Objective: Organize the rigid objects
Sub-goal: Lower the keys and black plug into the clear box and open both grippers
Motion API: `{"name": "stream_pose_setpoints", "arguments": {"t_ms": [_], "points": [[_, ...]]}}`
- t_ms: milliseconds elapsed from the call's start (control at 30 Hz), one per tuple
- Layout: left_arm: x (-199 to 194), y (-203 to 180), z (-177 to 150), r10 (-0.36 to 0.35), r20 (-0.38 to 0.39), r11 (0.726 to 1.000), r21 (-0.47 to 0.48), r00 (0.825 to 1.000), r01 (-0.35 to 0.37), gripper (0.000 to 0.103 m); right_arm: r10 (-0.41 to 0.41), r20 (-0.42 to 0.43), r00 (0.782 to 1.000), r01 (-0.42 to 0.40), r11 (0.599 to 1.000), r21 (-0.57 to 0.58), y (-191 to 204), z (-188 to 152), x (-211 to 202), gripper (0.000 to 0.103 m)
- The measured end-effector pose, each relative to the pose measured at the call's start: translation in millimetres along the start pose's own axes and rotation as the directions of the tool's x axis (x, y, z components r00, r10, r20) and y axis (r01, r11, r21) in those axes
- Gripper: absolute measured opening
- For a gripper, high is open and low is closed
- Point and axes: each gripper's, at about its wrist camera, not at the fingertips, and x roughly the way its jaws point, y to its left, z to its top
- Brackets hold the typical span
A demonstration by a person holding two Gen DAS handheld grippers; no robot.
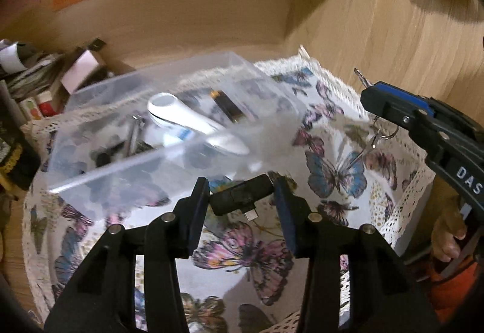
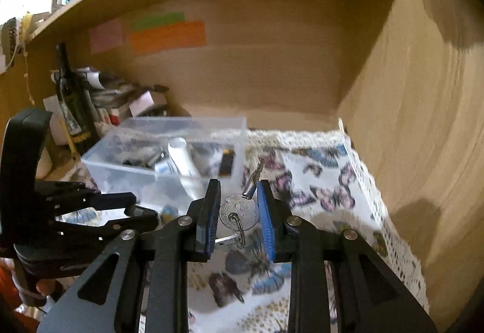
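My left gripper (image 1: 242, 190) is shut on a small black USB adapter (image 1: 239, 195) and holds it above the butterfly cloth (image 1: 332, 109), just in front of the clear plastic box (image 1: 127, 163). The box holds a white device (image 1: 184, 116), a battery (image 1: 227, 106) and nail clippers (image 1: 134, 133). My right gripper (image 2: 237, 206) is shut on a silver key (image 2: 239, 210) with a ring; it hangs above the cloth (image 2: 317, 169), right of the box (image 2: 136, 172). The right gripper also shows at the right in the left wrist view (image 1: 372, 97), with the key ring (image 1: 384, 130) dangling below.
The scene is inside a wooden shelf nook with a side wall (image 2: 423, 121) on the right. A dark bottle (image 2: 72, 103), papers and small boxes (image 2: 142, 104) crowd the back left. Coloured sticky notes (image 2: 168, 36) are on the back wall.
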Motion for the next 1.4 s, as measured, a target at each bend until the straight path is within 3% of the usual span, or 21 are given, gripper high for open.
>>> {"name": "stream_pose_setpoints", "arguments": {"t_ms": [400, 633, 1067, 1267, 1400], "points": [[-38, 62, 25, 0.084, 0.106, 0.993, -0.093, 0.991, -0.074, 0.044, 0.018, 0.081, 0.997, -0.009, 0.995, -0.102, 33, 45, 13, 0.023], [-40, 85, 38, 0.122, 0.119, 0.988, -0.108, 0.985, -0.109, 0.044, 0.020, 0.094, 0.995, -0.009, 0.994, -0.113, 38, 61, 31, 0.023], [5, 97, 37, 0.131, 0.035, 0.985, -0.116, 0.991, -0.126, 0.044, 0.038, -0.066, 0.997, -0.045, 0.993, -0.109, 38, 45, 94, 0.023], [16, 97, 35, 0.140, 0.010, 0.984, -0.112, 0.990, -0.138, 0.044, 0.042, -0.185, 0.982, -0.061, 0.994, -0.095, 36, 26, 127, 0.023], [20, 97, 33, 0.133, -0.007, 0.984, -0.116, 0.991, -0.133, 0.044, 0.043, -0.221, 0.974, -0.069, 0.992, -0.108, 40, 20, 136, 0.023]]}}
